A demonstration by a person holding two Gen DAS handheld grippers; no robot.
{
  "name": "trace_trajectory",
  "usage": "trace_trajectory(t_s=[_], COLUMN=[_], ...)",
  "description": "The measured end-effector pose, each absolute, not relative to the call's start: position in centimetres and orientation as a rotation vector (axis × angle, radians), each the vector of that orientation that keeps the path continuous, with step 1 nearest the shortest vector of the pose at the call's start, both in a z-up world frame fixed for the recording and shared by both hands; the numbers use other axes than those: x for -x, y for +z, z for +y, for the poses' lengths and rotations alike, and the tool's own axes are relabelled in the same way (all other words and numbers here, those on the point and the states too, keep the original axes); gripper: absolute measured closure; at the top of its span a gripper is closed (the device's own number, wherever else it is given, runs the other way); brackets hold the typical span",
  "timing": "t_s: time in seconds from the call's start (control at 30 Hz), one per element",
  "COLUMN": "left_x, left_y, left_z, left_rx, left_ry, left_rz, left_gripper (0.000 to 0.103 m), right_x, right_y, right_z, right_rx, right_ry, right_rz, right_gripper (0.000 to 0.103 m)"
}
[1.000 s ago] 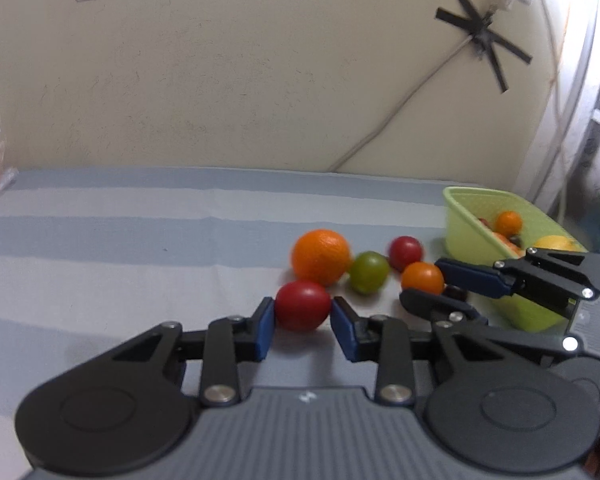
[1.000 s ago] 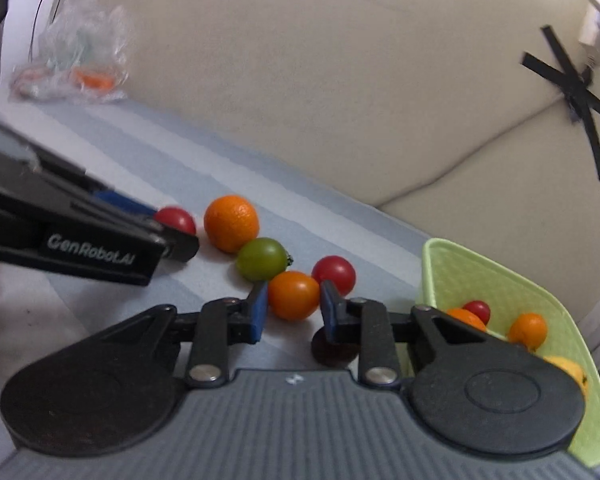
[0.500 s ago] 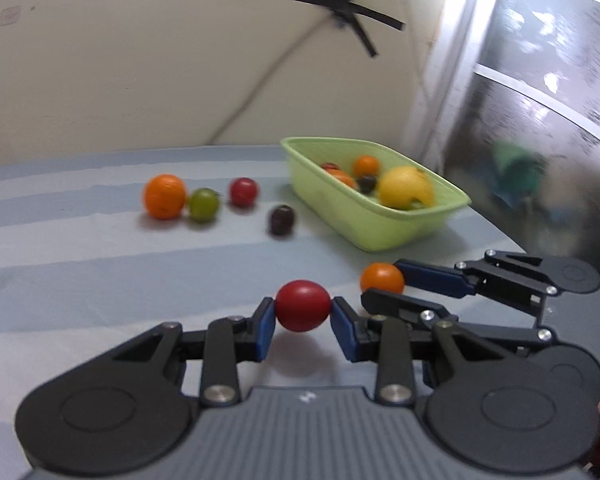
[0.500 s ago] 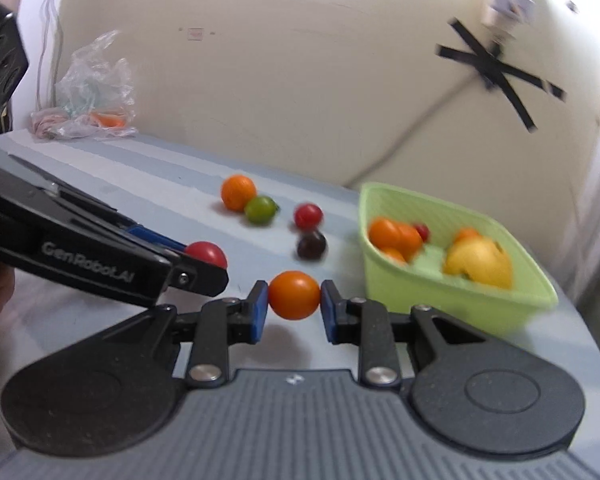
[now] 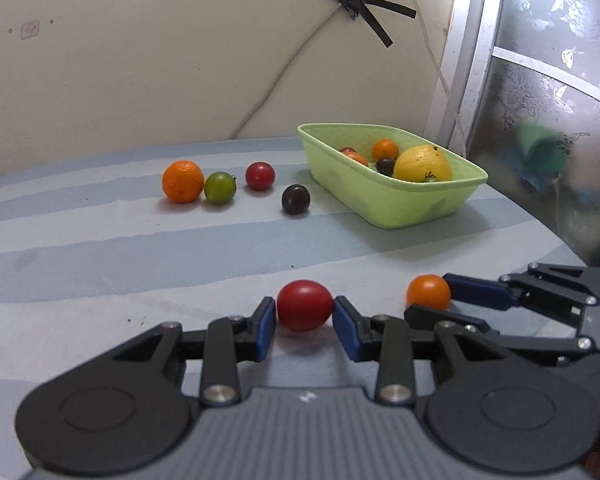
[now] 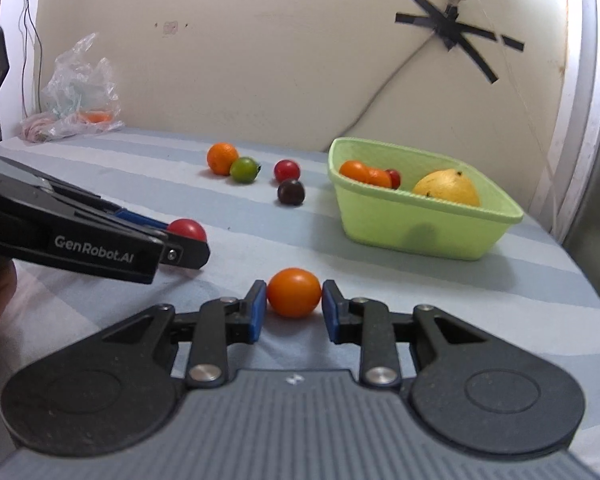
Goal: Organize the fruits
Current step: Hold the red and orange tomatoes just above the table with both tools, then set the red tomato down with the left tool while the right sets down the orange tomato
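Fruits ride in both claws: the left gripper [image 5: 304, 313] is clamped on a red tomato [image 5: 304, 305], the right gripper [image 6: 294, 305] on an orange tomato [image 6: 293, 292], each pinched squarely between its pads. Both should go over the green basket [image 5: 396, 208] (ahead and to the right of both claws) before releasing, one at a time, low above the fruit inside.
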State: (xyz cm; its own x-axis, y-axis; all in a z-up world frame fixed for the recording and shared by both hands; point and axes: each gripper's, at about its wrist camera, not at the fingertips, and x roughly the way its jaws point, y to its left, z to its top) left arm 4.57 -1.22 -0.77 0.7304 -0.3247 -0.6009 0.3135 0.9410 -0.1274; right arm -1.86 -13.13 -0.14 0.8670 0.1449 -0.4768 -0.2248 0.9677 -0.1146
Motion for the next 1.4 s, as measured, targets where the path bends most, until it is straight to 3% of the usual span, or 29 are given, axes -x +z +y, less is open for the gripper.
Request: trace_trajectory(t_s=[0.57, 1.4], left_x=[-4.2, -3.2], left_y=[-1.1, -0.7], left_z=[-1.5, -0.9], left_rx=[-0.016, 0.007], left_ry=[-0.337, -0.308], left_rz=[0.631, 0.576], left_gripper=[0.067, 0.047], right_x=[2.0, 2.3], right_y=[-0.2, -0.3], right_z=[-13.0, -13.1], right_rx=[0.175, 0.162], right_ry=[0.176, 0.172], right_rz=[0.48, 0.471], right_gripper=[0.065, 0.058])
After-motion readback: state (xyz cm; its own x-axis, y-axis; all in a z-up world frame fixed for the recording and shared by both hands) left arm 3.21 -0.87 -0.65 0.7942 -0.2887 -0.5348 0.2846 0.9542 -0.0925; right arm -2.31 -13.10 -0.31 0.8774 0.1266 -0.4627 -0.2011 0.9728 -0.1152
